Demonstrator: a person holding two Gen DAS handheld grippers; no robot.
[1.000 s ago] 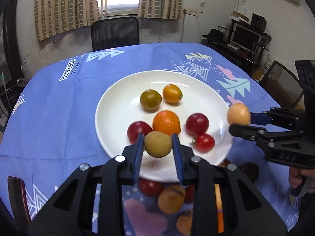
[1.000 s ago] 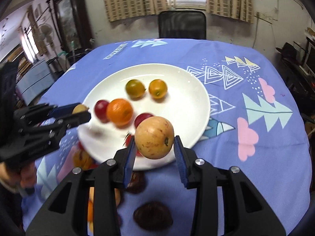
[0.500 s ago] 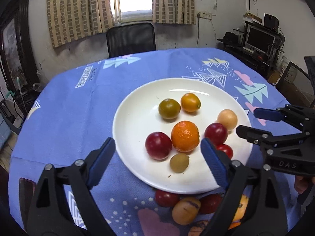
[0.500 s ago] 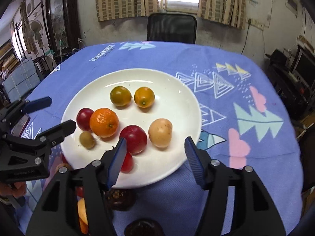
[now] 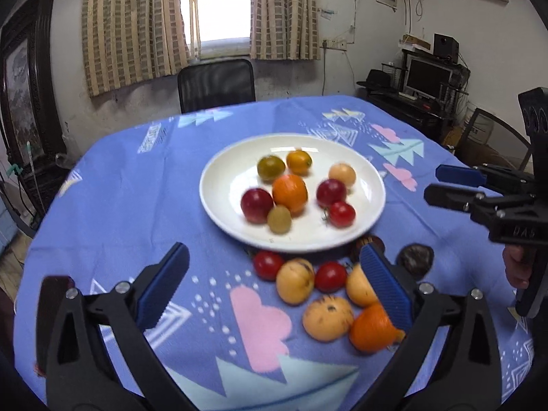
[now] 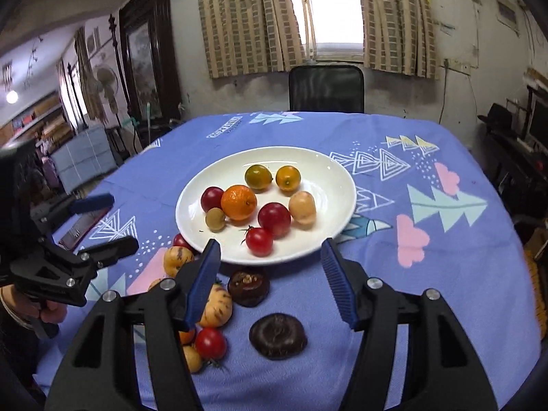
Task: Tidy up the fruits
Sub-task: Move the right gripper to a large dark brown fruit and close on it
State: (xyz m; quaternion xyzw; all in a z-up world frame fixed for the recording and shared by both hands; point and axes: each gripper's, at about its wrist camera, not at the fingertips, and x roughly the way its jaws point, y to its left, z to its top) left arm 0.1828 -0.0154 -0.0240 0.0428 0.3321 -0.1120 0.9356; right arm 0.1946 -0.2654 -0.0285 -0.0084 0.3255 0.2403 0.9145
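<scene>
Both ribbed tongs, left [image 5: 270, 284] and right [image 6: 270, 274], gape wide, empty, near the glossy round plate [image 6: 328, 185].

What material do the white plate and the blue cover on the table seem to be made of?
The white plate looks like glazed ceramic: it is glossy, with bright window reflections on its surface, though plastic is possible. The blue cover looks like matte printed fabric: it shows no shine and drapes over the table edge.

Empty right claw [image 6: 269, 263] above tablecloth [image 6: 428, 274]

Black grippers, ribbed blue fingers [image 6: 204, 284], silver screws
</scene>
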